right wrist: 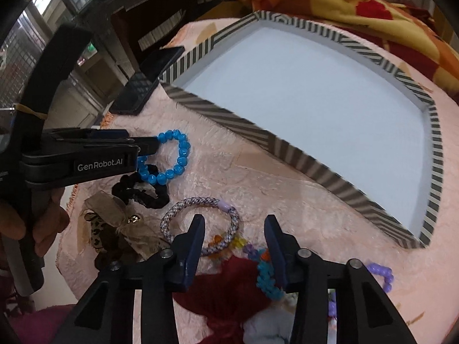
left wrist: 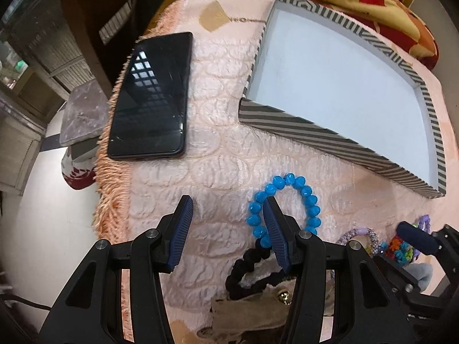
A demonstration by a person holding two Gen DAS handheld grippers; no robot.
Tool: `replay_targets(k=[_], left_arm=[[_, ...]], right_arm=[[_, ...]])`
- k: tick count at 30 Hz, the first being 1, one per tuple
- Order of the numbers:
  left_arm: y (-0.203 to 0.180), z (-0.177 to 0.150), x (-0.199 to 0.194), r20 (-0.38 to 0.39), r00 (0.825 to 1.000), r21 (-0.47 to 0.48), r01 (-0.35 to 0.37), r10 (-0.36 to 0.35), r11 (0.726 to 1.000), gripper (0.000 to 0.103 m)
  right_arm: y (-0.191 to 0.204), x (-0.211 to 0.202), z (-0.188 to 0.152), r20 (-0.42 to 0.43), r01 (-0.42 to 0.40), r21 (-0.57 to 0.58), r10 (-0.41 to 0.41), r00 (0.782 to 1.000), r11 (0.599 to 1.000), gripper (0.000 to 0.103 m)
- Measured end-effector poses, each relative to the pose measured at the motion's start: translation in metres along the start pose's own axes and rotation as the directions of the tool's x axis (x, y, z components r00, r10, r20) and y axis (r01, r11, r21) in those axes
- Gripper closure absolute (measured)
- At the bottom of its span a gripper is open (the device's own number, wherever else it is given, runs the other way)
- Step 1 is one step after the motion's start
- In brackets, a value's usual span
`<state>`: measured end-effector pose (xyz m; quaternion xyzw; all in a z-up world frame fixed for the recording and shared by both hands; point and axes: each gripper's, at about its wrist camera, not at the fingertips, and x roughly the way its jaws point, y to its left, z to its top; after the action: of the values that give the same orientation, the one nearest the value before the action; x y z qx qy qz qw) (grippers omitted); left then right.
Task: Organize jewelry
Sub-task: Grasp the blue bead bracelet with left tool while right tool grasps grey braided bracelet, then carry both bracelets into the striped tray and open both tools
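With the left gripper [left wrist: 228,210] wide over the blue bead bracelet [left wrist: 287,206] near the pink mat's [left wrist: 218,91] front edge, and the right gripper [right wrist: 235,229] narrower, holding nothing, above tangled bands, either may snag a neighbouring piece.

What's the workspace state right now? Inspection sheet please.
Surface: pink quilted cloth, fringed edge.
Job's things: striped tray empty; blue bead bracelet, black scrunchie, lavender woven bracelet, multicolour bead pieces loose on the cloth.
Clutter: phone, beige ribbon bow, maroon cloth.
Grippers: left tool open, one finger inside the blue bracelet; right tool open, over the woven bracelet and beads, gripping nothing.
Cables: nothing seen.
Surroundings: floral blanket behind tray.
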<state>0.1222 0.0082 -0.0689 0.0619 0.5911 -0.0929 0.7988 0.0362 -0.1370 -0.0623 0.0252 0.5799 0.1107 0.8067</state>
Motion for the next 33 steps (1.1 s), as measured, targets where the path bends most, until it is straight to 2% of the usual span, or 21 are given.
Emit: replay_targets(k=[5,8,9,11,13,14,19,23,30,33], left_arm=[[-0.006,0.004,0.009,-0.002,1.000,0.040,0.007,-0.007,0.999,0.053],[-0.009,0.005,0.010,0.002,1.000,0.068,0.012,-0.012,0.998,0.055],[-0.010,0.004,0.009,0.006,1.000,0.078,0.014,-0.015,0.997,0.062],[-0.010,0.005,0.009,0.016,1.000,0.092,0.013,-0.014,0.996,0.075],[-0.011,0.006,0.008,0.015,1.000,0.097,0.020,-0.022,0.995,0.093],[-0.012,0.007,0.007,0.012,0.999,0.101,0.030,-0.032,0.994,0.095],[-0.010,0.007,-0.007,0.023,0.997,0.092,0.070,-0.073,0.993,0.096],[-0.007,0.009,-0.032,0.064,0.994,0.095,0.086,-0.092,0.992,0.096],[-0.005,0.019,-0.077,0.131,0.982,0.094,0.122,-0.134,0.988,0.096],[-0.008,0.025,-0.090,0.153,0.978,0.107,0.127,-0.142,0.986,0.096]], right_arm=[[0.003,0.013,0.002,-0.039,0.012,-0.027,-0.013,0.999,1.000,0.077],[0.001,0.014,0.003,-0.023,0.026,-0.030,-0.026,0.999,0.999,0.090],[-0.001,0.014,0.004,-0.019,0.021,-0.027,-0.022,1.000,0.999,0.094],[-0.005,0.013,0.005,-0.009,0.015,-0.020,-0.015,1.000,1.000,0.095],[-0.008,0.012,0.008,0.004,0.009,-0.009,-0.009,1.000,1.000,0.095],[-0.011,0.009,0.009,0.010,-0.001,0.000,0.001,1.000,1.000,0.096],[-0.019,-0.010,0.012,0.075,-0.069,0.034,0.067,0.995,0.997,0.096],[-0.028,-0.035,0.016,0.128,-0.111,0.053,0.103,0.986,0.992,0.096],[-0.032,-0.064,0.023,0.203,-0.142,0.076,0.124,0.971,0.987,0.096],[-0.033,-0.066,0.031,0.231,-0.122,0.088,0.099,0.968,0.989,0.096]])
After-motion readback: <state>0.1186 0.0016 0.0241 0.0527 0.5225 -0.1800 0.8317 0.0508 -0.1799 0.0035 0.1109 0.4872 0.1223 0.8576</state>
